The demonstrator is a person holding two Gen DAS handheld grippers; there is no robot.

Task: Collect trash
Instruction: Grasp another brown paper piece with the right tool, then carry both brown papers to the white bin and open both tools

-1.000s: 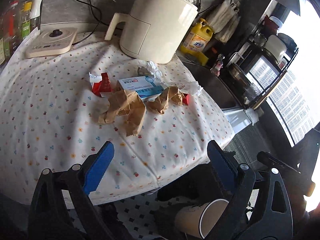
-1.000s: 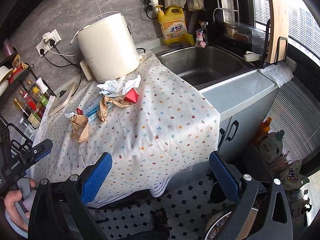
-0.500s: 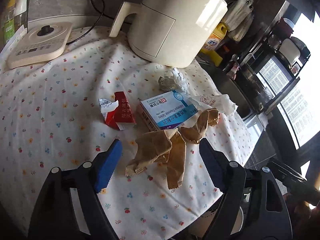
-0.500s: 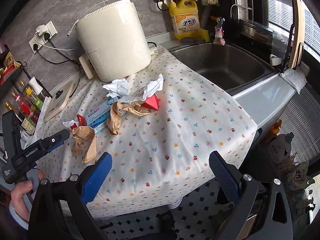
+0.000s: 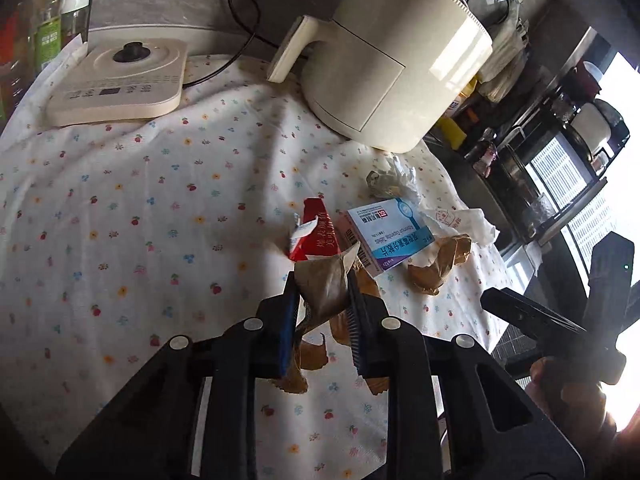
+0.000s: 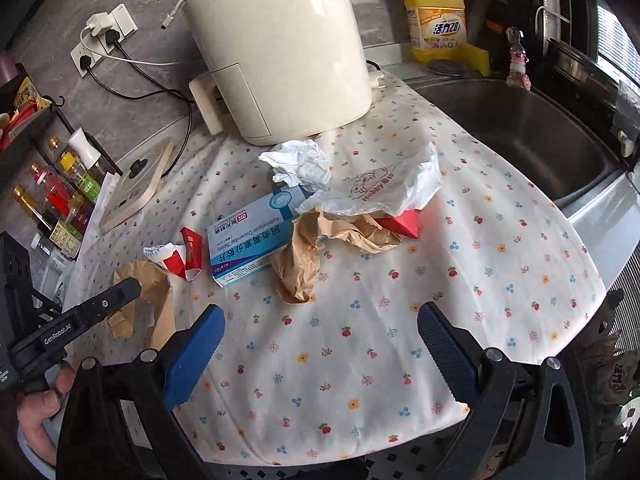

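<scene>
Two grippers: left gripper (image 5: 323, 280) closing on brown paper (image 5: 326, 286); right gripper (image 6: 320, 334) wide over bare tablecloth (image 6: 400, 300) near edge.

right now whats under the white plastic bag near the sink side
Under the white plastic bag, a red carton pokes out on the sink side, with crumpled brown paper and a corner of the blue medicine box. Anything deeper is covered.

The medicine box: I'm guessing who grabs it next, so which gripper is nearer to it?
Left. The left gripper, jaws closing on brown paper, sits right beside the medicine box. The right gripper hangs open farther back, over bare cloth.
</scene>
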